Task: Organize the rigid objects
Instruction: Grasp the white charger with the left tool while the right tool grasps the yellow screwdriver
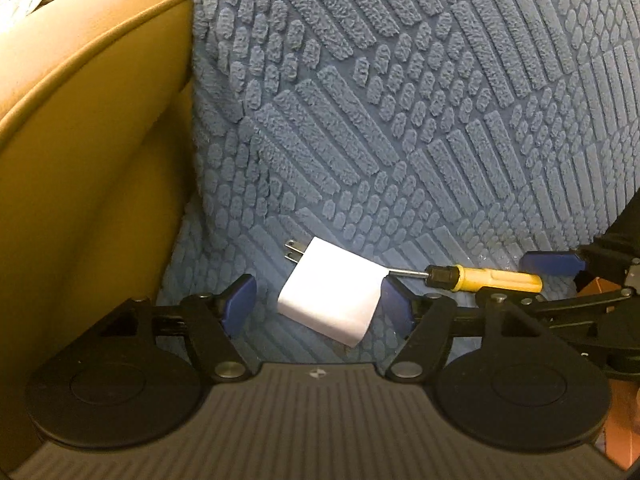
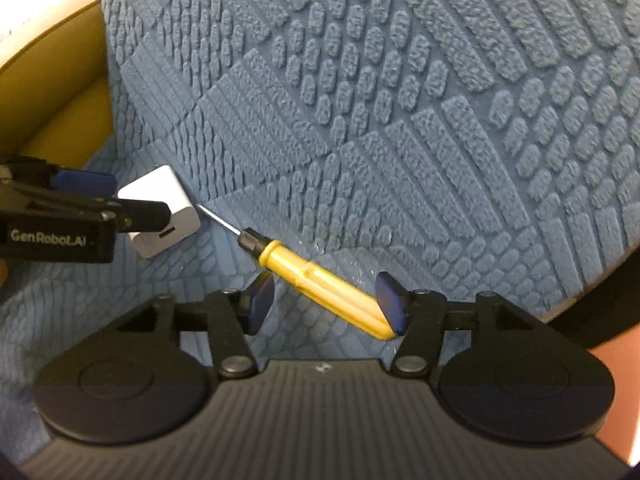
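Observation:
A white wall charger (image 1: 332, 296) with its metal prongs pointing up-left lies on blue textured fabric. It sits between the fingers of my left gripper (image 1: 318, 302), which is open; the left pad stands apart from it and the right pad is at its corner. Just right of it lies a yellow-handled screwdriver (image 2: 320, 280) with its thin shaft pointing at the charger (image 2: 176, 200). My right gripper (image 2: 326, 300) is open around the handle, whose butt end rests against the right pad. One blue finger (image 1: 552, 262) of the right gripper shows beyond the screwdriver (image 1: 492, 278).
A blue patterned cushion (image 1: 400, 100) rises right behind both objects. A tan leather sofa arm (image 1: 80, 160) walls off the left side. A dark sleeve (image 2: 600, 312) shows at the right edge.

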{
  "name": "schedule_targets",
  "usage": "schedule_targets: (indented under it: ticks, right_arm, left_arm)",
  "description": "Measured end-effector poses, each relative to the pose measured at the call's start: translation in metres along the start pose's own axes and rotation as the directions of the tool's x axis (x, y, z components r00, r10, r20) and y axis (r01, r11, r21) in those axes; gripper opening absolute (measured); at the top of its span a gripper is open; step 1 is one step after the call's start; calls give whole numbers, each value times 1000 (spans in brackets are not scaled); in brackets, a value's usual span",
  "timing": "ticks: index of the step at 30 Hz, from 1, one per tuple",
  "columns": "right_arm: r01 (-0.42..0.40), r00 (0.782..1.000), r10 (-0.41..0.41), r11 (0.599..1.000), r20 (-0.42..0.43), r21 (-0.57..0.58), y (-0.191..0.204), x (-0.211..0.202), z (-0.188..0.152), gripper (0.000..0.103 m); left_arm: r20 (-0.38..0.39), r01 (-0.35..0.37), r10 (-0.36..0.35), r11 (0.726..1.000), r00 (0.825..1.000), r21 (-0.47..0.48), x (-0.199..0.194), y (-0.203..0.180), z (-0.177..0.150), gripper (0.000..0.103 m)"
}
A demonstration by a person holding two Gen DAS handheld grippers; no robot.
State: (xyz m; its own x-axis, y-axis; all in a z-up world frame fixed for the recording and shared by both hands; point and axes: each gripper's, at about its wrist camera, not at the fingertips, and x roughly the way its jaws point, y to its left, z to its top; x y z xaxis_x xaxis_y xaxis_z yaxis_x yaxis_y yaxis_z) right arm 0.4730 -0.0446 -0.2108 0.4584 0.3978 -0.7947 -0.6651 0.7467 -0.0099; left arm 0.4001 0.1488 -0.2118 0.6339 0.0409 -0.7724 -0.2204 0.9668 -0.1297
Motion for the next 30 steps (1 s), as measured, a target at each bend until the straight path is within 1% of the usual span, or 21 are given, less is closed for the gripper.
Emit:
schedule_targets:
  ticks: [6, 9, 12, 16, 21, 25, 27, 30]
  right_arm:
    - [-1, 1000, 1, 1000, -27, -9, -3, 15, -2, 58]
    - [-4, 1000, 3, 1000, -26, -14, -3, 16, -2, 57]
    - [-22, 999, 22, 1000, -35, -16, -1, 17, -2, 49]
    - [-8, 998, 3, 998, -66, -66, 16, 18, 5, 37]
    - [-34, 996, 27, 996, -81, -88, 29, 12, 0, 30]
    - [-51, 996, 43, 993, -79, -104, 41, 5, -8, 27]
    - [-64, 995, 56, 993, -79, -98, 44, 0, -12, 25]
    - [-94, 993, 88, 992, -81, -82, 48, -7, -16, 22]
  left_arm:
    - [-29, 33, -33, 999, 999, -11, 10, 10, 5, 76]
    - [-37, 57, -57, 998, 998, -21, 17, 12, 5, 76]
    - [-42, 75, -76, 997, 996, -16, 24, 14, 6, 76]
    - [-57, 67, -67, 998, 996, -8, 30, 10, 4, 76]
    - [-55, 64, -64, 998, 996, -14, 23, 7, -4, 75]
    - [-54, 60, -61, 998, 997, -23, 19, 13, -3, 73]
    - [-55, 62, -63, 998, 997, -18, 26, 21, 2, 72]
    - [-65, 51, -51, 999, 997, -9, 33, 17, 4, 72]
